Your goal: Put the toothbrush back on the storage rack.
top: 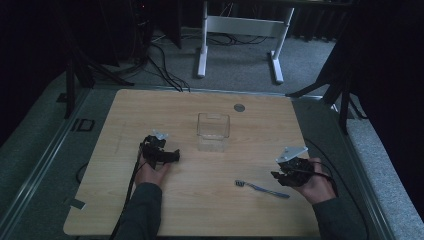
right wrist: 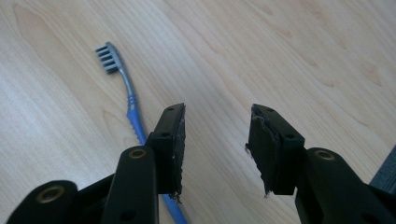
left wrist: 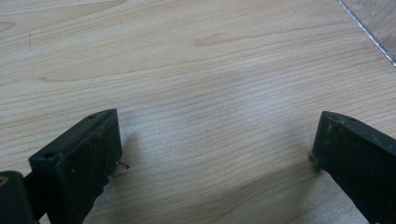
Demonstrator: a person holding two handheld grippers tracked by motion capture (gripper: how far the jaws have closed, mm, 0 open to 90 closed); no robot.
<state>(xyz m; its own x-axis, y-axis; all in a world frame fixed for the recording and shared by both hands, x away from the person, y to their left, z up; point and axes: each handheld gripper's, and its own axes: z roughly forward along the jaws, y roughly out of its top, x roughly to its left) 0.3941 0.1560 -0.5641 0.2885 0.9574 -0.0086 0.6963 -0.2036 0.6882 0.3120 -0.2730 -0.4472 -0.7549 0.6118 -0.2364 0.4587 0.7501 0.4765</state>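
Observation:
A blue toothbrush (top: 262,189) with grey bristles lies flat on the wooden table (top: 150,110), near the front right. My right gripper (top: 278,176) rests just to its right, held in a hand. In the right gripper view the toothbrush (right wrist: 128,100) runs from the upper left down behind the left jaw, and the right gripper (right wrist: 217,126) stands open with only bare wood between its pads. My left gripper (top: 172,156) rests on the table left of centre. Its jaws stand wide apart over bare wood in the left gripper view (left wrist: 215,140).
A clear square container (top: 213,131) stands upright near the table's middle, between the two hands and farther back; its edge (left wrist: 369,32) shows at the upper right of the left gripper view. A grey disc (top: 239,107) sits in the tabletop behind it. Cables trail from both grippers.

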